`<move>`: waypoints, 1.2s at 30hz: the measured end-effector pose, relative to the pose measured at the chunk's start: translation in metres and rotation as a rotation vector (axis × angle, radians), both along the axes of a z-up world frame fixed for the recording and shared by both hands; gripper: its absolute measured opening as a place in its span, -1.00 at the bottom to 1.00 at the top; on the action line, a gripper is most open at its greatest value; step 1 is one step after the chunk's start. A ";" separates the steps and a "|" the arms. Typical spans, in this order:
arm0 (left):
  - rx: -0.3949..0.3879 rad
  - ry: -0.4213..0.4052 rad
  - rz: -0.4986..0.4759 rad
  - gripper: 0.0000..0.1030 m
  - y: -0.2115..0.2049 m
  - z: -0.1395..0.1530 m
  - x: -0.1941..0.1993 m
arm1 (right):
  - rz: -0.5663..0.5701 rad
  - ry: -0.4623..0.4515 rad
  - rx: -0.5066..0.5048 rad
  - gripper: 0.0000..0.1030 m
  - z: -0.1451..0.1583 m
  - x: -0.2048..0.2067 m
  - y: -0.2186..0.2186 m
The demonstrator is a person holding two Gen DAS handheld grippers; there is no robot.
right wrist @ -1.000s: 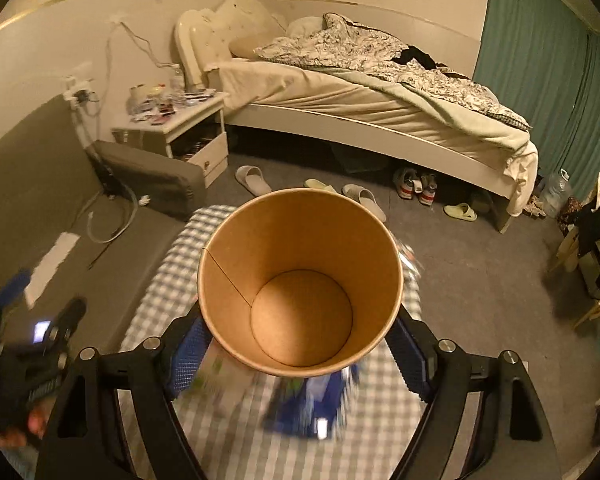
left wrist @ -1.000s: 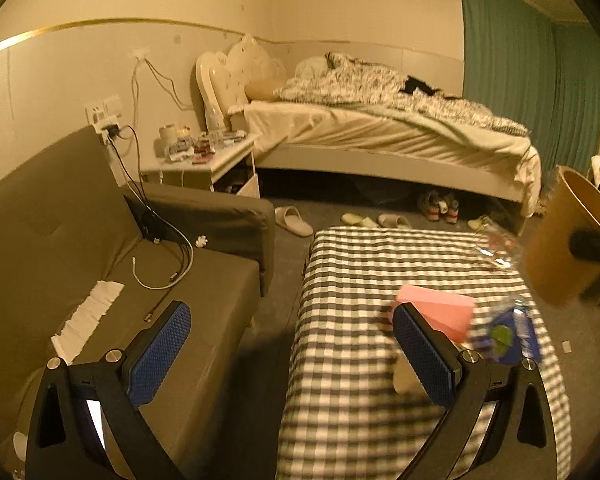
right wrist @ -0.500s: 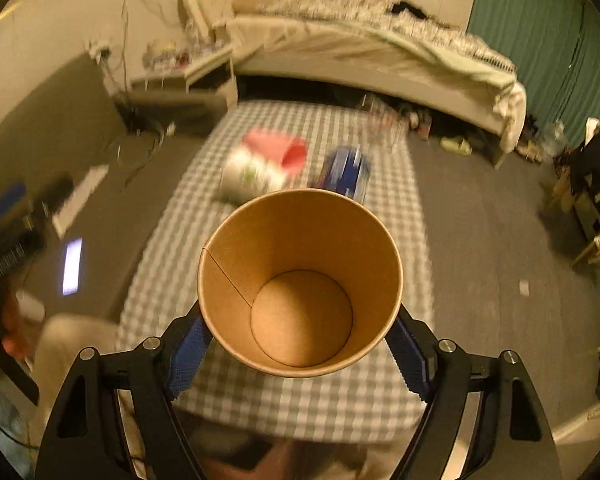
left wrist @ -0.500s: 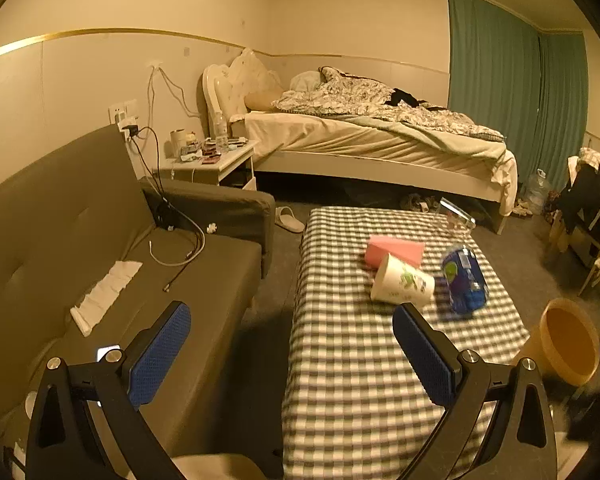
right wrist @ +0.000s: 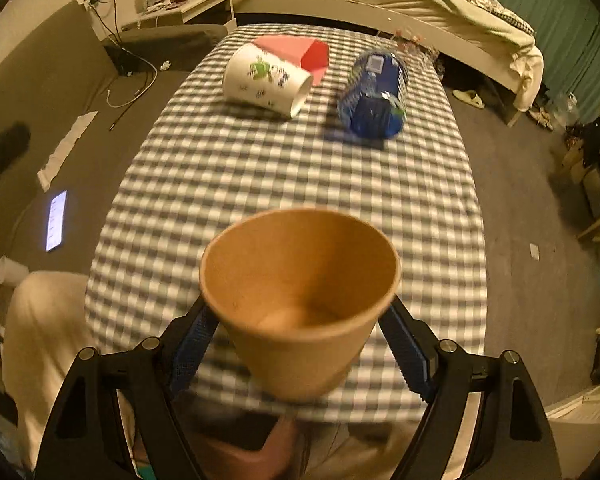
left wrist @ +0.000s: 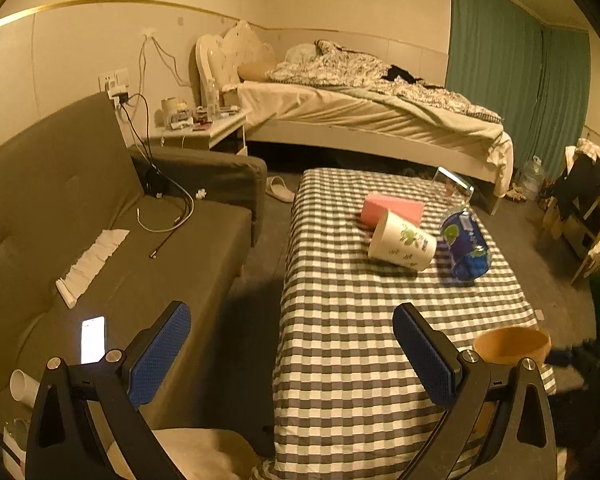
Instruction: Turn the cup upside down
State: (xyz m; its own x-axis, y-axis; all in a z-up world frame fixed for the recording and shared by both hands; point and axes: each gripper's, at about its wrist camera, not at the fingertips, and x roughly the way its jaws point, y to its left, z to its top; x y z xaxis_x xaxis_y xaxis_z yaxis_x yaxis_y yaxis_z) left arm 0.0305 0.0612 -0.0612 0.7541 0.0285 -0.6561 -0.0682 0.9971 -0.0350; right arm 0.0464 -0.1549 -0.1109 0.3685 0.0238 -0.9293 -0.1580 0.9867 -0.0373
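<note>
Right wrist view: the right gripper (right wrist: 300, 354) clamps the brown cup (right wrist: 300, 300) between its blue pads (right wrist: 410, 354), low in the frame's centre. The cup's mouth faces up and away over the checked table (right wrist: 292, 168). In the upper part of the frame lie a white cup (right wrist: 266, 80) on its side, a pink box (right wrist: 304, 54) and a blue pack (right wrist: 374, 94). Left wrist view: the left gripper (left wrist: 292, 350) is spread wide and empty at the bottom; the brown cup shows at lower right.
</note>
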 end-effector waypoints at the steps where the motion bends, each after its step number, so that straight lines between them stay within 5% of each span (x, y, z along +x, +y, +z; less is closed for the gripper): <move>1: 0.005 0.009 0.002 1.00 0.001 -0.004 0.003 | -0.003 -0.003 -0.001 0.57 -0.001 0.008 0.002; 8: 0.008 0.049 0.013 1.00 0.012 -0.019 0.017 | -0.053 0.017 0.020 0.56 -0.025 0.056 0.002; 15: 0.031 0.072 -0.002 1.00 -0.001 -0.023 0.019 | -0.037 -0.019 0.071 0.57 -0.021 0.055 -0.002; 24: 0.043 0.063 -0.063 1.00 -0.051 -0.006 0.001 | -0.061 -0.194 0.189 0.73 0.035 0.019 -0.038; 36: 0.073 0.049 -0.157 1.00 -0.133 0.003 -0.033 | -0.162 -0.375 0.157 0.87 0.072 -0.030 -0.107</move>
State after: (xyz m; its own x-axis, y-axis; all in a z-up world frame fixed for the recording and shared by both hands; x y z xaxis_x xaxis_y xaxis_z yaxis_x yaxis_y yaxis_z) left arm -0.0022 -0.0716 -0.0586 0.7201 -0.0382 -0.6928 0.0885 0.9954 0.0370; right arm 0.0164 -0.2620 -0.0392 0.6904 0.0682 -0.7202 -0.0051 0.9960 0.0895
